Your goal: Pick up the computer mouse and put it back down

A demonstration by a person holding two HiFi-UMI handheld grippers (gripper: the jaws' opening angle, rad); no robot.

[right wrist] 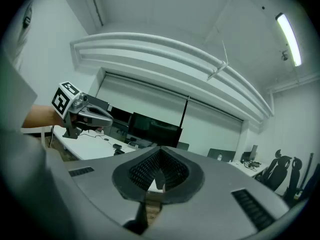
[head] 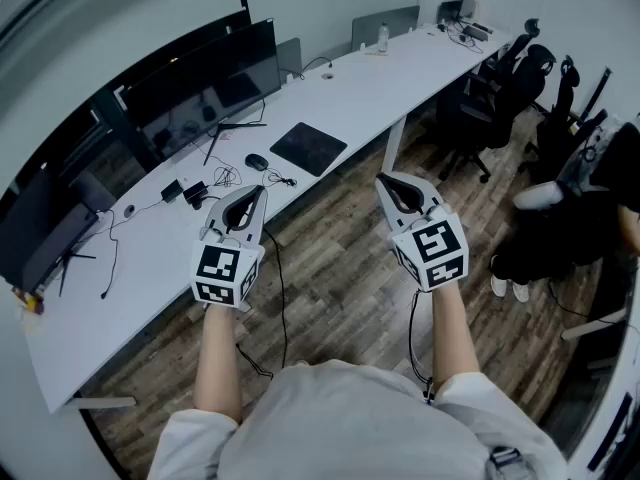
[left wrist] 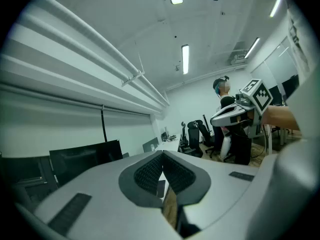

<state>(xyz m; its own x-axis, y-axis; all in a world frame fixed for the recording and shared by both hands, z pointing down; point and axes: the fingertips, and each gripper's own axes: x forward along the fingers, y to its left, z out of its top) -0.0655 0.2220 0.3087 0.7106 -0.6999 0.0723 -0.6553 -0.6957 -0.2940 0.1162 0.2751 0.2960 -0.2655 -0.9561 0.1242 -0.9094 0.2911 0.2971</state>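
The black computer mouse [head: 257, 162] lies on the long white desk [head: 380, 78], just left of a black mouse pad [head: 308, 148]. Both grippers are held level in front of the desk, over the wooden floor and short of the mouse. My left gripper [head: 255, 192] is nearest the mouse, just in front of the desk edge, and its jaws meet at the tip with nothing between them [left wrist: 162, 156]. To the right, my right gripper [head: 386, 179] is shut and empty too [right wrist: 160, 153]. Each gripper view shows the other gripper off to the side.
Dark monitors [head: 200, 88] stand along the desk's back left, with small black devices and cables [head: 190, 192] near the mouse. A bottle [head: 383, 36] stands farther down the desk. Black office chairs [head: 500, 88] and a seated person [head: 590, 208] are at the right.
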